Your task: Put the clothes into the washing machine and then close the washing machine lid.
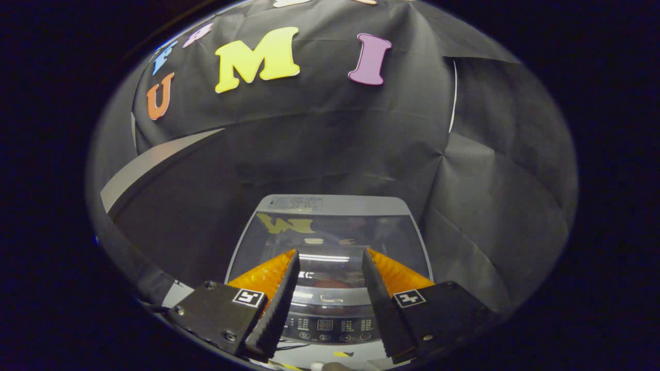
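A small top-loading washing machine (330, 206) stands just ahead of my fingers, grey-bodied, with its glass lid (330, 237) lying flat and shut. Through the glass a dim reddish shape (332, 283) shows inside the drum; I cannot tell what it is. The control panel (330, 325) with buttons runs along the machine's near edge, between my fingers. My gripper (330, 255) hovers above the lid's front part, open, with nothing between its fingers.
Black cloth walls close in behind and on both sides of the machine. A pale grey strip (149, 165) crosses the wall on the left. A small white thing (325, 366) peeks out below the control panel.
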The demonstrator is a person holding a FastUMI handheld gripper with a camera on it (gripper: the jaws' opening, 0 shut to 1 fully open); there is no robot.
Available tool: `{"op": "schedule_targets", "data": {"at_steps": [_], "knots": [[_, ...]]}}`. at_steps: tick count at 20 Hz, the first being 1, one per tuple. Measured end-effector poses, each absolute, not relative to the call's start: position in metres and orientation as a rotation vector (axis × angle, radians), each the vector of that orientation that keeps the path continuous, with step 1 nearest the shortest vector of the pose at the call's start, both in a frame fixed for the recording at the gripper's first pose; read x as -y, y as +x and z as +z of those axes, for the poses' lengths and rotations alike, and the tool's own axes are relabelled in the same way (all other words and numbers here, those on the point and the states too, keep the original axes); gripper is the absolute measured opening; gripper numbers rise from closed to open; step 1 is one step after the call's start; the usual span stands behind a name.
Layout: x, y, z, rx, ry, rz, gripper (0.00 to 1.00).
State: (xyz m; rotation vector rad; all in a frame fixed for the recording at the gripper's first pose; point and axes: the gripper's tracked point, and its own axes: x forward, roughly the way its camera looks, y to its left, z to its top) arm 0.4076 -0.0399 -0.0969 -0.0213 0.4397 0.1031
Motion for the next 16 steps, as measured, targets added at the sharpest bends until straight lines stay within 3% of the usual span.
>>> {"op": "schedule_targets", "data": {"at_steps": [9, 16], "knots": [[0.043, 0.358, -0.104, -0.416, -0.033, 0.101, 0.77], [0.036, 0.253, -0.098, -0.309, -0.035, 0.056, 0.77]]}}
